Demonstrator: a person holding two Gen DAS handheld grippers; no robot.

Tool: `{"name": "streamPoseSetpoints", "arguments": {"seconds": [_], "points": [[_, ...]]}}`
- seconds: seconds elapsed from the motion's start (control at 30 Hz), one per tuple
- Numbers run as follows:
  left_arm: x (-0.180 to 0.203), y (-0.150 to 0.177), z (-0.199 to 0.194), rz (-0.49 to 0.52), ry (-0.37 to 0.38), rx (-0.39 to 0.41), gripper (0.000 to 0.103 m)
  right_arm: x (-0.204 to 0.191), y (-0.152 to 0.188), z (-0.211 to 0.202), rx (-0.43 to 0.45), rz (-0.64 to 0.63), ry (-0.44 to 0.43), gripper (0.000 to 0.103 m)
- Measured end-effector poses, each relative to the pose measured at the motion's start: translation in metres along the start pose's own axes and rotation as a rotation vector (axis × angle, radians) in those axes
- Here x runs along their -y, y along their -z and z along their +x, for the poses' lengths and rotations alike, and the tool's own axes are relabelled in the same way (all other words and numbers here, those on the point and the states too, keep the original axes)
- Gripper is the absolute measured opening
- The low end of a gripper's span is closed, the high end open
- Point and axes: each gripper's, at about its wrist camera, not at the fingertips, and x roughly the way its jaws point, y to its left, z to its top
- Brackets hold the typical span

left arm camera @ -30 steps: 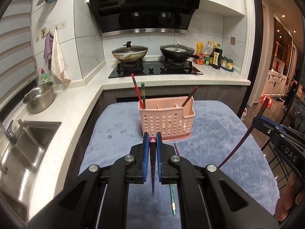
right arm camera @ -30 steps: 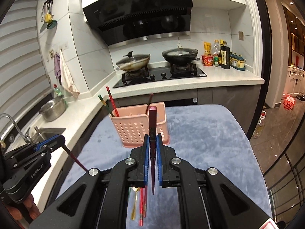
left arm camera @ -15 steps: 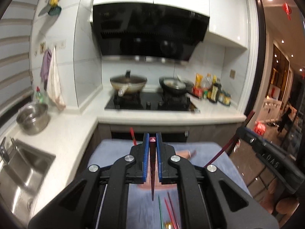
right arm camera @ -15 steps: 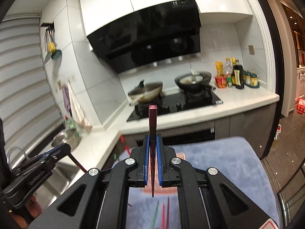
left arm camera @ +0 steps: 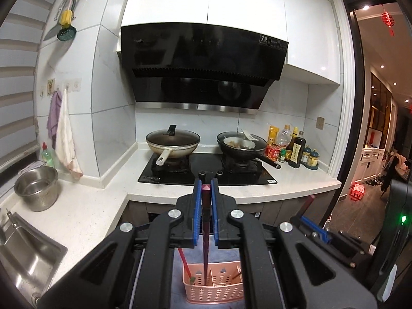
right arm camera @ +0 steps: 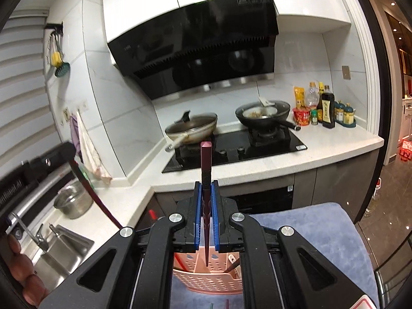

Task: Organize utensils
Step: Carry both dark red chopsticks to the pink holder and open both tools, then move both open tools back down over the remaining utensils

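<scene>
Currently, each tool (left arm camera: 204,198) (right arm camera: 205,198) grips one dark maroon chopstick (left arm camera: 205,221) (right arm camera: 206,180) above pink perforated plastic caddy (left arm camera: 213,287) at 6 o'clock; next: lower tips into a compartment.

Bright, even indoor lighting; glare on the range hood (left arm camera: 203,67). Strong fisheye bending, dark corners. Slight motion blur in the right view.

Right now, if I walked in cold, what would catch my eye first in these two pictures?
Front and centre in each view, the left gripper and right gripper each pinch an upright dark maroon chopstick. Below them sits a pink basket already holding utensils. Behind looms a black range hood over two pans.
</scene>
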Motion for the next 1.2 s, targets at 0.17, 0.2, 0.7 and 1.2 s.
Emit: {"name": "streamPoseSetpoints", "arguments": {"seconds": [0.17, 0.2, 0.7, 1.2], "points": [[-0.003, 0.021, 0.027, 0.004, -0.01, -0.051, 0.007, 0.005, 0.017, 0.024, -0.061, -0.005, 0.016, 0.007], [-0.004, 0.026, 0.032, 0.002, -0.01, -0.064, 0.007, 0.005, 0.02, 0.026, -0.068, -0.007, 0.02, 0.007], [-0.019, 0.043, 0.018, -0.043, -0.072, -0.067, 0.051, 0.006, 0.031, 0.01, -0.056, -0.056, 0.052, 0.031], [-0.028, 0.135, -0.072, -0.036, -0.12, -0.218, 0.056, 0.016, 0.11, -0.1, -0.116, -0.128, 0.066, 0.033]]}}
